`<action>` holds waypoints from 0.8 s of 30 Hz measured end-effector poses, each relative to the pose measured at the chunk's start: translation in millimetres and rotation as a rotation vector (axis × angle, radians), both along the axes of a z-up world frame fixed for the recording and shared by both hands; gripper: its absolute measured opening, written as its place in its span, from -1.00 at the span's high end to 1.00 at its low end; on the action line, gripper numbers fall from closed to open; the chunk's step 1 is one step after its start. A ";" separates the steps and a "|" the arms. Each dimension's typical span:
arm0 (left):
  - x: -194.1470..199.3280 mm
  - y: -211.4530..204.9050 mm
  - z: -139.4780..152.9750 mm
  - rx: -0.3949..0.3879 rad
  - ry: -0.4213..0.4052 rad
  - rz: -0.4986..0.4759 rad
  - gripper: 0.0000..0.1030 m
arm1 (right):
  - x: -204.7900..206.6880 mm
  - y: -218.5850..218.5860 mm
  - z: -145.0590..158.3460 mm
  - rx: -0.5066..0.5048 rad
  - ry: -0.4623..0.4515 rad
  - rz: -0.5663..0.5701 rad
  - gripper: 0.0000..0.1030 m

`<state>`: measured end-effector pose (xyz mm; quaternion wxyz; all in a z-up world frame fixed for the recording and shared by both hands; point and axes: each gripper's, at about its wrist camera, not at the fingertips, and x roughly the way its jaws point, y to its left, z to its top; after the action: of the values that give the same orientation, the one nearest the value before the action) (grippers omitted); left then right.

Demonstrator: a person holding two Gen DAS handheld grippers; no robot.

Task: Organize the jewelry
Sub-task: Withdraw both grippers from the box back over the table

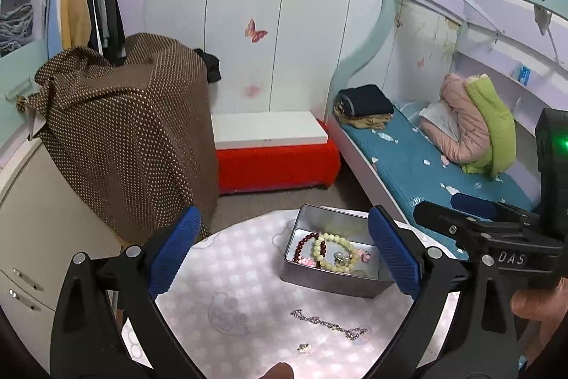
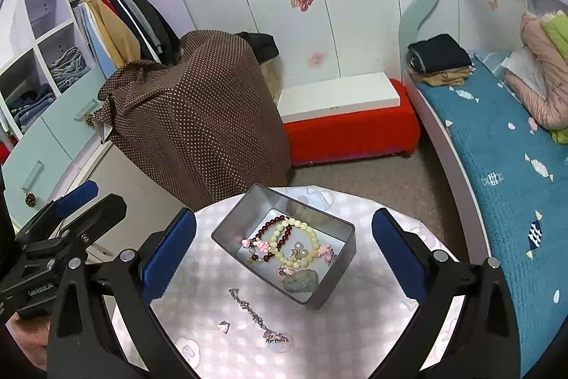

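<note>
Open metal tin (image 2: 333,276) holds beaded bracelets (image 2: 294,244) – silver chain (image 2: 255,313) lies beside it

Bracelets (image 2: 284,242) in tin (image 2: 340,267), necklace (image 2: 257,317) before

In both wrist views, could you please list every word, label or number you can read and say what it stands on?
"DAS": raised letters on the black body of the right gripper, seen from the left wrist.
Pale print on the body of the left gripper, seen from the right wrist: too small and blurred to read.
The tin, the tablecloth and the jewelry carry no readable text.
</note>
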<state>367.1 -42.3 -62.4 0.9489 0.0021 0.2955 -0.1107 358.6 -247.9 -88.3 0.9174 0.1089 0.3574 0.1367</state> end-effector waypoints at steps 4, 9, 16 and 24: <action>-18.8 0.6 9.5 0.008 -0.032 0.001 -0.86 | -15.6 -1.5 11.2 0.001 -0.040 -0.002 -0.85; -40.7 2.9 20.6 0.006 -0.067 0.009 -0.86 | -34.9 -1.5 23.5 -0.006 -0.084 -0.006 -0.85; -73.5 9.7 28.9 0.001 -0.110 0.026 -0.88 | -69.3 -6.0 37.3 -0.036 -0.156 -0.011 -0.85; -98.3 17.5 6.2 -0.008 -0.082 0.040 -0.88 | -105.9 -7.5 29.7 -0.092 -0.189 -0.036 -0.85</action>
<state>268.8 -24.8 -56.2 0.9623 -0.0029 0.2559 -0.0927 252.8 -255.4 -58.6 0.9534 0.0596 0.2733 0.1132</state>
